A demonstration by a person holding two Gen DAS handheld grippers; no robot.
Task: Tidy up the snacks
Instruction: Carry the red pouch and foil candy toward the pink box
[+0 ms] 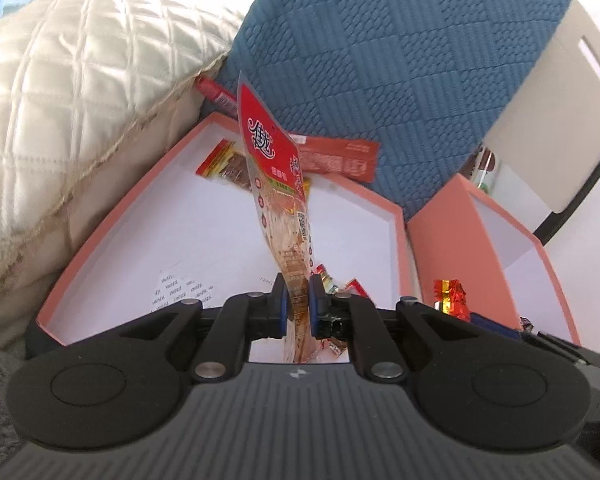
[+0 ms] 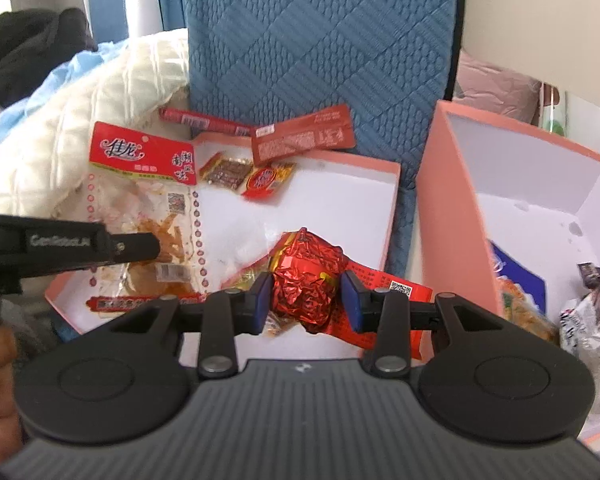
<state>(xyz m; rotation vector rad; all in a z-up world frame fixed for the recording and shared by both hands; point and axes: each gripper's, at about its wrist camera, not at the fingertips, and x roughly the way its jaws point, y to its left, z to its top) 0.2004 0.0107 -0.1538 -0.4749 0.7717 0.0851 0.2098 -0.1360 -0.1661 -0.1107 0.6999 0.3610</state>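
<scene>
Pinching a snack packet, left fingers close; right fingers clamp foil candy.

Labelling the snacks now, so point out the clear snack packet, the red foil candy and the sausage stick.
clear snack packet [image 2: 152,216]: right wrist view, its see-through middle.
red foil candy [image 2: 306,280]: right wrist view, centre of the crinkled wrapper.
sausage stick [image 2: 204,120]: right wrist view, midway along its red casing.
</scene>
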